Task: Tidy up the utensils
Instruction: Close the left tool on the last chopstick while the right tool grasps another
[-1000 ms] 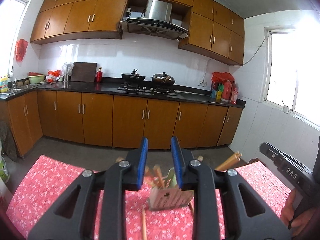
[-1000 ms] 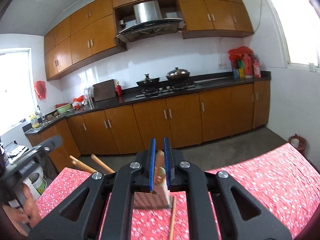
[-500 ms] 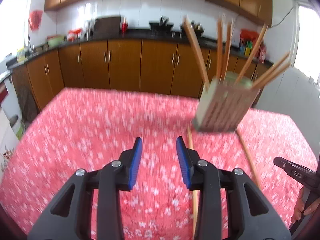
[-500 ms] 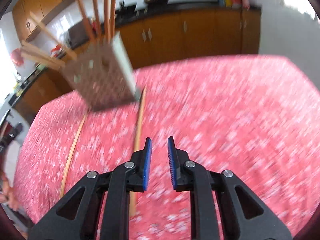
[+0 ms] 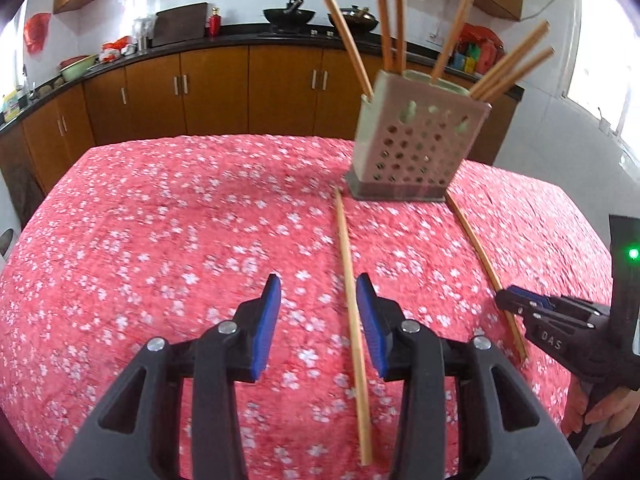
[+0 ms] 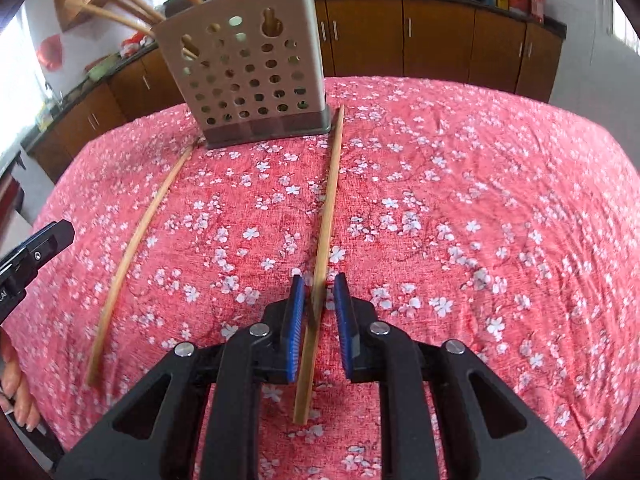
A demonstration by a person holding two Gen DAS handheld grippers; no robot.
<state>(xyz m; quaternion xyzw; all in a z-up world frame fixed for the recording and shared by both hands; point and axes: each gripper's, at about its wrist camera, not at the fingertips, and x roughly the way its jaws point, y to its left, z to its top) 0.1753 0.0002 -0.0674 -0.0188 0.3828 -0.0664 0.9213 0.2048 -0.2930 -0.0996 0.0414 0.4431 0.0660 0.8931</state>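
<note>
While both grippers pointed down at the cloth [image 5: 160, 240], the task's things lay ahead of them. A holder [image 5: 416, 148], pierced with round holes, stood upright on the far part of the cloth. Several sticks [image 5: 384, 20] leaned out of its top.

Two more chopsticks lay flat on the cloth, well apart from each other. Their far ends lay just beside the holder's base, one on each side of it.

The left gripper [image 5: 318, 284] was low over the left chopstick [image 5: 352, 300]. Its jaws stood apart and had just been opening. The chopstick ran between them, close to the right-hand pad, and I could not tell whether it touched that pad.

The right gripper [image 6: 319, 282] was over the near part of the right chopstick [image 6: 326, 208]. Its jaws had just been closing, with the chopstick between the blue pads. In the right wrist view a narrow gap showed on each side of it, so the pads did not yet press on it.

Beyond the table ran a row of brown cabinets [image 5: 212, 84].
</note>
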